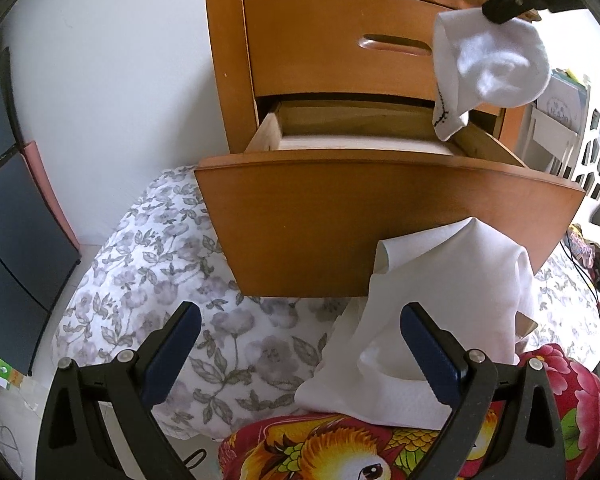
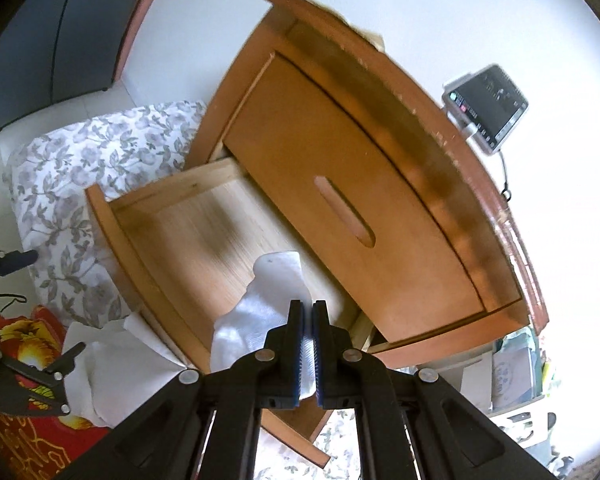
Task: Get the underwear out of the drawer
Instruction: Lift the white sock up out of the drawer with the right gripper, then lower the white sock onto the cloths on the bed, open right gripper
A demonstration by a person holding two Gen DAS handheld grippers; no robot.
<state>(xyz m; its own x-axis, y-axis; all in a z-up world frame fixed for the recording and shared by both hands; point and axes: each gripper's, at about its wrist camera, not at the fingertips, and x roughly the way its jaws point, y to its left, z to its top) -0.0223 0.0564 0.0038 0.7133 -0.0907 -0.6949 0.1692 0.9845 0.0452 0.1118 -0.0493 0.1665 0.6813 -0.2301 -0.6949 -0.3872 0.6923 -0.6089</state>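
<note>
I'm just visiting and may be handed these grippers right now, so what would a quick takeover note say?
Right gripper: shut on a white garment, holding it in the air above the open lower drawer.
Left gripper: open, holding nothing, pointed at the drawer front over the bed.
Already out: another white garment lies on the bedding below the drawer front.
Drawer: the part of its floor that shows is bare; the rest is hidden.
Upper drawer: closed.
Left to do: put the held piece down, likely by the first, then check the drawer for more.
</note>
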